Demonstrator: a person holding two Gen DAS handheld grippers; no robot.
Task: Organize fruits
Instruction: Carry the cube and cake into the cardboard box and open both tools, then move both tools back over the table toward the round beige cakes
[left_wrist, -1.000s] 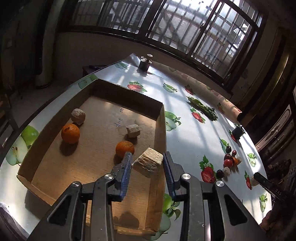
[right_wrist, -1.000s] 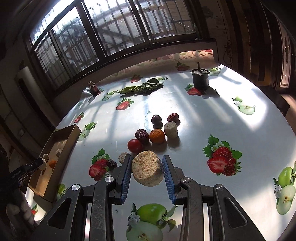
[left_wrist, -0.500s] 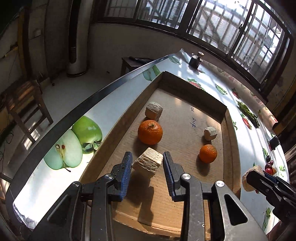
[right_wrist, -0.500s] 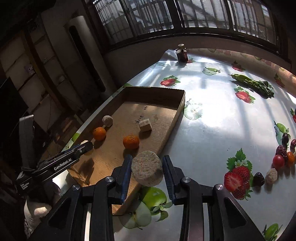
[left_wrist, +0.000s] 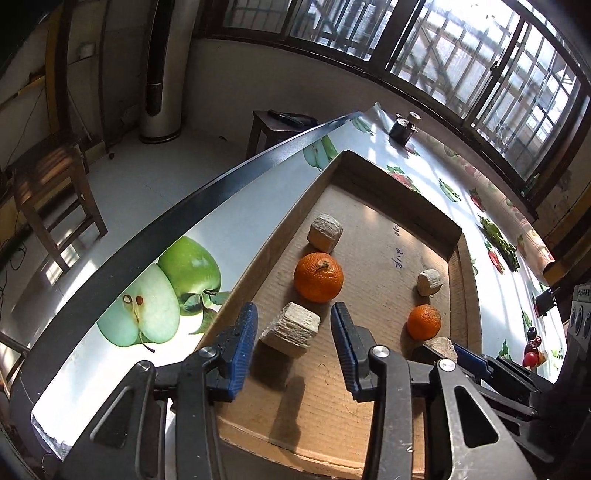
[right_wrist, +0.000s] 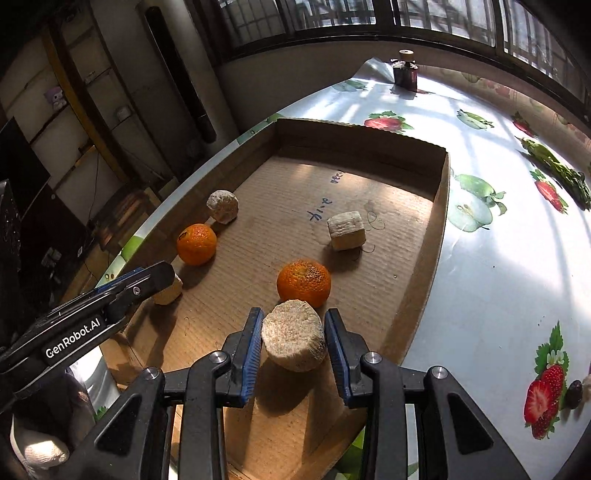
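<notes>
Home dining room, fruit-print tablecloth (left_wrist: 236, 236), wooden chair (left_wrist: 51, 184), barred windows (left_wrist: 461, 55), standing air conditioner (left_wrist: 160, 74)

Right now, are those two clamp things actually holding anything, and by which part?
The right gripper pinches a round beige chunk by its sides. The left gripper has just been opening; its blocky chunk sits loose between the jaws.

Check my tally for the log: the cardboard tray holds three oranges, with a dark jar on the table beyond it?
No: the cardboard tray holds two oranges, not three, per the right wrist view. The dark jar is on the table beyond it.
</notes>
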